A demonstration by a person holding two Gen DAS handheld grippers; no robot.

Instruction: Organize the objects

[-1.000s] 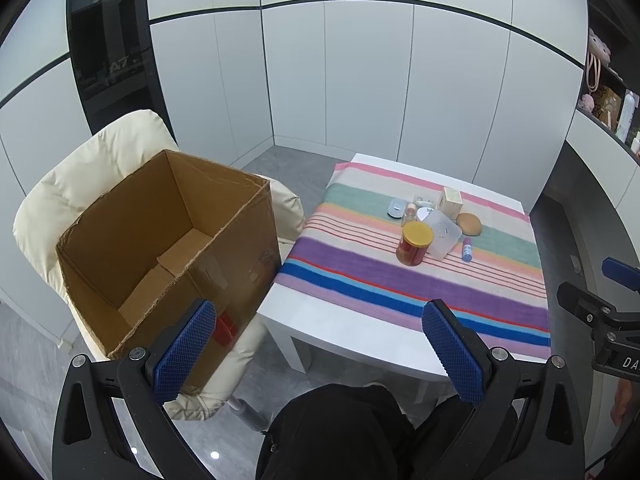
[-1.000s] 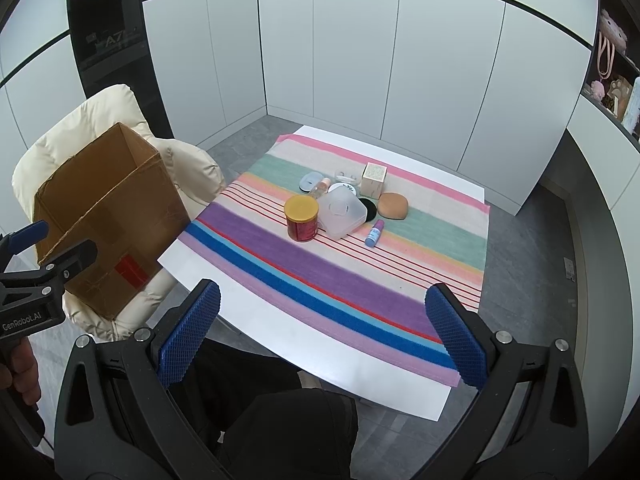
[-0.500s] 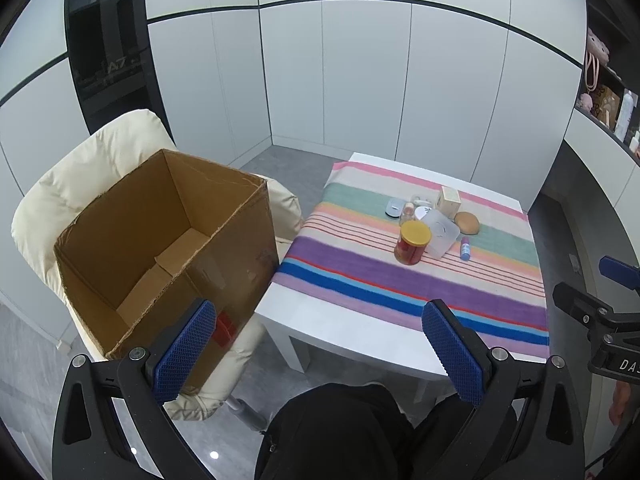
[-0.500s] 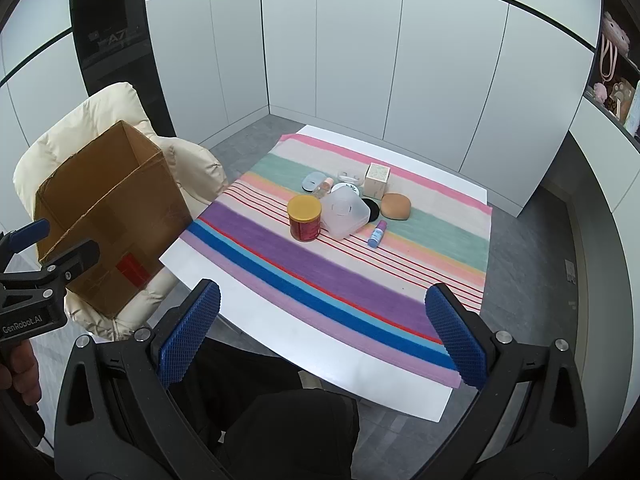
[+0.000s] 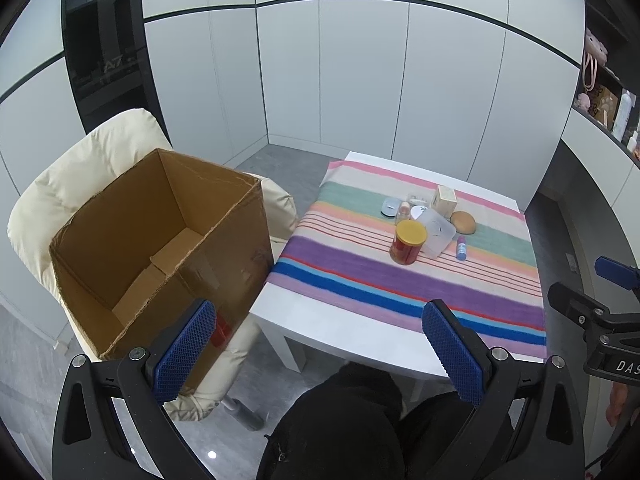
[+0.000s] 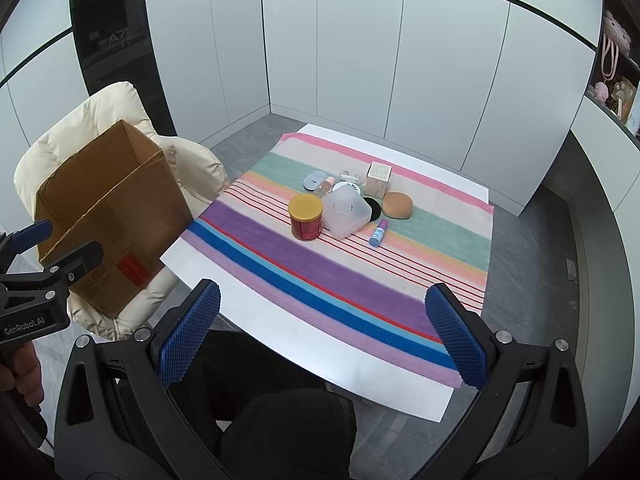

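While my left tongs point(image 5: 318, 354) and right tongs point(image 6: 322, 334) both stand wide and hold nothing, the open cardboard box point(image 5: 160, 248) sits on the cream chair point(image 5: 68, 184) beside the striped table point(image 6: 360, 364), where the yellow-lidded red jar point(image 6: 306, 217), clear plastic container point(image 6: 345, 211) and small blue bottle point(image 6: 379, 233) cluster.

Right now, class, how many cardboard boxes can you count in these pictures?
1. The open cardboard box sits on the cream chair, left of the table. The small cube box on the cloth may be cardboard too.
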